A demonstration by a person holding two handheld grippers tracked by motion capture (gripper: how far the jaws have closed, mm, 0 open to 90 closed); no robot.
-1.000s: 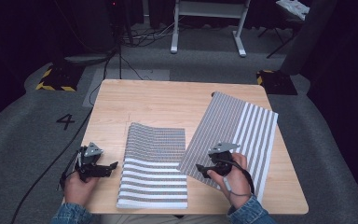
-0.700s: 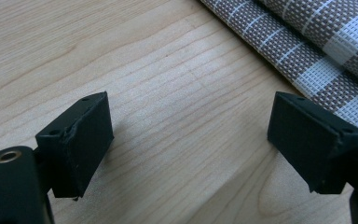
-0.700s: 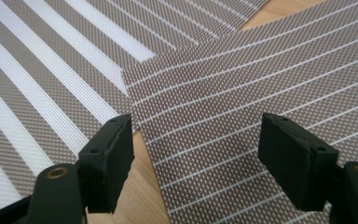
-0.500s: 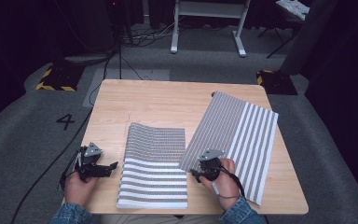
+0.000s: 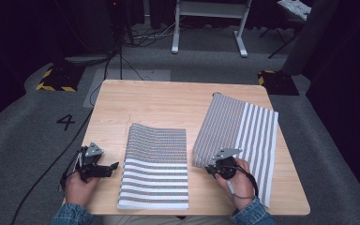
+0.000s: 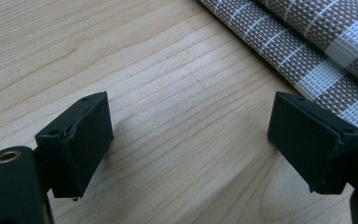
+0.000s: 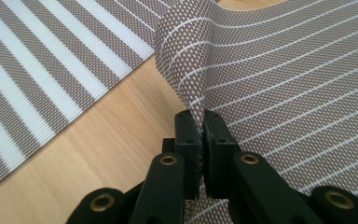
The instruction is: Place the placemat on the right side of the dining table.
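While pinching the near edge of the brown-and-white striped woven placemat point(image 7: 279, 70), right gripper point(image 7: 200, 135) jaws pressed together; left gripper point(image 6: 191, 140) spread wide over light wooden table point(image 6: 168, 93), beside folded striped woven placemat point(image 5: 155, 164).

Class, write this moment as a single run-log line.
left tool: open, over bare table | right tool: shut on corner of right mat | left mat: flat, untouched

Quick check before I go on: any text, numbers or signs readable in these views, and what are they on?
"4": a dark numeral on the grey floor left of the table.
Yellow-and-black hazard stripes, no words, on the floor plates beside the table's far corners.
No lettering visible on the striped placemats or either gripper.
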